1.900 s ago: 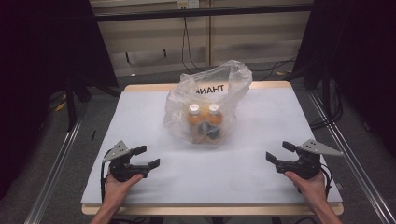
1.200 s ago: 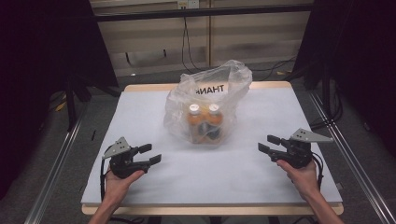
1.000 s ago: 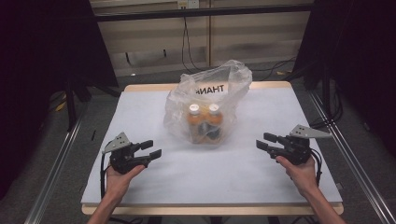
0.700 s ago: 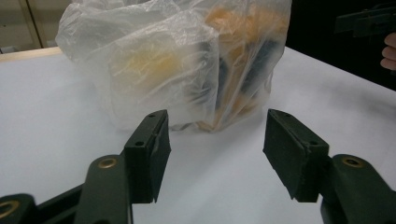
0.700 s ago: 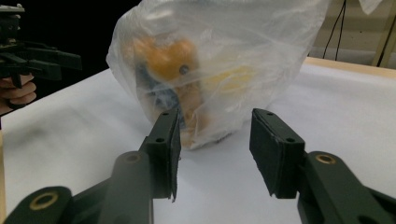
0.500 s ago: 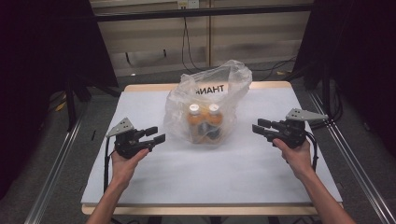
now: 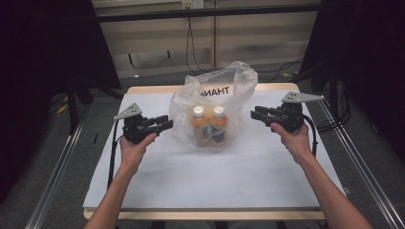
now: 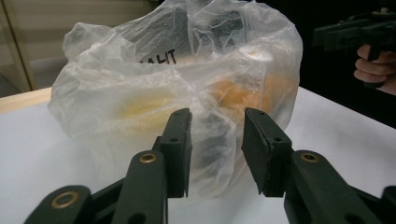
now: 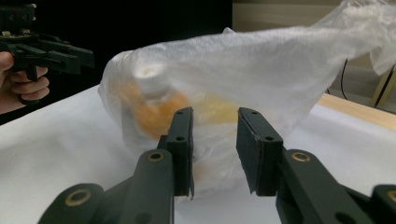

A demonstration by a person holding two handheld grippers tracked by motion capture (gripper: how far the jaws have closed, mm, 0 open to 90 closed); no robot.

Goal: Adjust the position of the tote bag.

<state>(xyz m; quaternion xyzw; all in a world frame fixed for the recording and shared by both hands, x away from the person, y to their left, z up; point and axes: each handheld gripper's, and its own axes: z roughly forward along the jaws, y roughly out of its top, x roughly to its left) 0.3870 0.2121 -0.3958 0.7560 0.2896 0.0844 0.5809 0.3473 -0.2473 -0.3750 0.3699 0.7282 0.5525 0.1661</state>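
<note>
Person: two bare forearms, no sleeves seen. Left gripper [image 7: 161, 125] & right gripper [image 7: 258, 114] look alike: black bodies w/ pistol-type grips, stacked black jaw bars in the high view. Each has a grey 3-cornered plate on top; a black cable trails from each. In the gripper views the jaws are matte black, flat rectangular pads [image 8: 180, 149] on thicker arms, brass-coloured rivets at the pivots, small dark screw holes on the pad edges. Right gripper's pads [image 9: 182, 149] same build: straight inner faces, slightly chamfered tips. No markings or labels readable on either.
</note>
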